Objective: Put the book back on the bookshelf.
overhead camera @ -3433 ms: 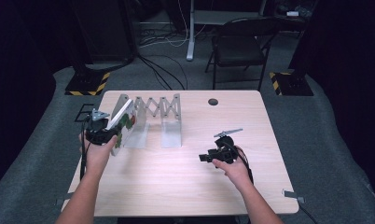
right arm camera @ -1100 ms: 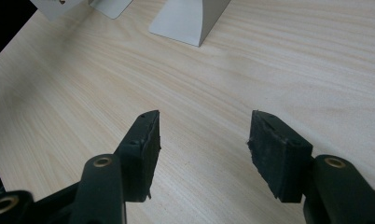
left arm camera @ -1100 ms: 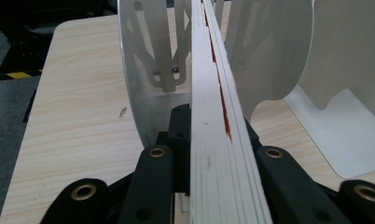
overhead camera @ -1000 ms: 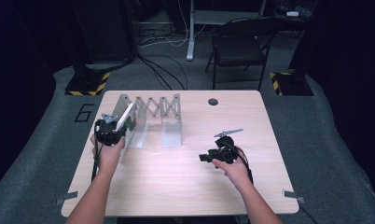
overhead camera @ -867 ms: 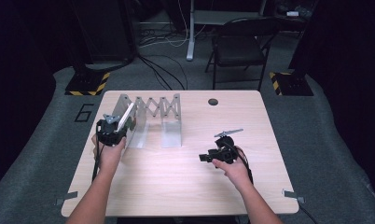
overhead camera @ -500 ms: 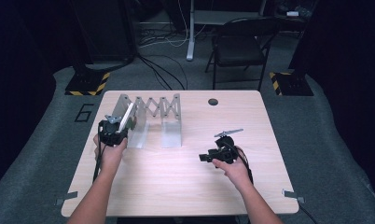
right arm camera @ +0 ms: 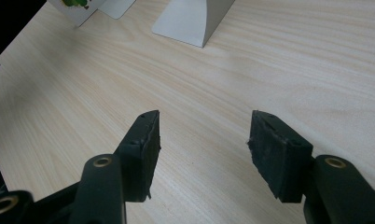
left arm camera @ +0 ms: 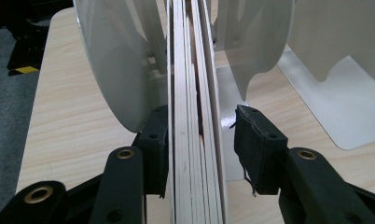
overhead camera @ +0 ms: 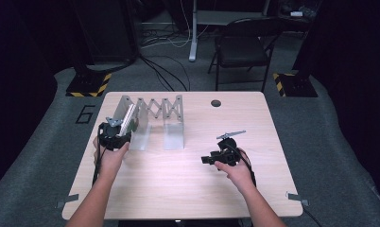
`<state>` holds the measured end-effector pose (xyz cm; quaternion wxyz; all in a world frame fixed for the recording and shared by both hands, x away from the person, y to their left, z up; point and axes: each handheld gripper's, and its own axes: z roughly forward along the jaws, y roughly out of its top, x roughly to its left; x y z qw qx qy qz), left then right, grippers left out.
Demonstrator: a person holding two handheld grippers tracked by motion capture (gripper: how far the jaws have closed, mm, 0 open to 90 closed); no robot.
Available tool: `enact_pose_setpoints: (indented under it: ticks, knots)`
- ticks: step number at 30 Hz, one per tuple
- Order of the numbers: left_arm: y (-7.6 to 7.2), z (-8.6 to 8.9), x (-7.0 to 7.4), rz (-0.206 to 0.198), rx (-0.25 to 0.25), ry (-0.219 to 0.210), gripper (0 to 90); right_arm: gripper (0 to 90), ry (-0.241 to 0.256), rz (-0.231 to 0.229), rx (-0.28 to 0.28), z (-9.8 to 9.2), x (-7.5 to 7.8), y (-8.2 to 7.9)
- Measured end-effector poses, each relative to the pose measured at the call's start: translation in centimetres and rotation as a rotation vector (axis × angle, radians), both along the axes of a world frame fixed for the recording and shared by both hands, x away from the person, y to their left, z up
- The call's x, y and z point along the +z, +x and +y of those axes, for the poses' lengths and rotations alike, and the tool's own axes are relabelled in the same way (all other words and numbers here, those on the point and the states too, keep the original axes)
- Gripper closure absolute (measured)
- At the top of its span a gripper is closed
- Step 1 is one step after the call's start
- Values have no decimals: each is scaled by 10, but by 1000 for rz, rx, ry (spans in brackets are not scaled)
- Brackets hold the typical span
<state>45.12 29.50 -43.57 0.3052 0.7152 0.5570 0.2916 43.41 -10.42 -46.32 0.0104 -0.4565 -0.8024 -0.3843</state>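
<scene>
A silver accordion rack (overhead camera: 157, 111) with upright dividers stands at the table's back left. A thin pale book (overhead camera: 127, 119) leans tilted in its left end. In the left gripper view the book (left arm camera: 195, 116) stands edge-on between two dividers (left arm camera: 115, 60). My left gripper (left arm camera: 197, 135) straddles it: one jaw touches the cover, the other stands a small gap away. In the high view that gripper (overhead camera: 122, 128) sits at the rack's front left corner. My right gripper (overhead camera: 207, 160) rests open over bare wood at mid right, with nothing between its jaws (right arm camera: 203, 140).
The rack's foot (right arm camera: 195, 18) and a corner of the book's green-printed cover (right arm camera: 78, 7) lie ahead of the right gripper. A round cable hole (overhead camera: 216, 103) sits near the table's far edge. A folding chair (overhead camera: 242, 47) stands beyond the table (overhead camera: 178, 189).
My left gripper has carried the book rightward from the table's left edge into the rack's left end. The right gripper has stayed put.
</scene>
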Motion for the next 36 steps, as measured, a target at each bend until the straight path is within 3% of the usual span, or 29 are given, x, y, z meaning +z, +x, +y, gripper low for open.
enact_pose_setpoints:
  ticks: [5, 9, 19, 22, 25, 27, 32, 36]
  knots:
    - [-5, 1, 4, 6, -10, -11, 572, 431, -1, -17, 5, 0, -1, 1]
    - [-7, 6, 5, 28, -20, -28, 576, 431, -2, 1, 3, 2, 0, 0]
    - [-24, 15, 3, 23, -33, -58, 578, 429, -1, -10, 3, 1, -2, 1]
    - [-35, 16, 6, 4, -29, -83, 544, 428, -2, 2, 0, 1, -1, 0]
    - [-40, 15, 7, -4, -17, -94, 449, 428, -1, 3, -1, 1, -1, 0]
    - [-46, 14, 12, -27, -14, -101, 436, 428, 0, -11, 5, 0, -2, 1]
    - [-59, 7, 34, -67, -63, -85, 414, 427, 2, -11, -3, -1, -1, 1]
    - [-64, 4, 43, -65, -86, -77, 415, 427, 4, -16, 1, -1, 0, 1]
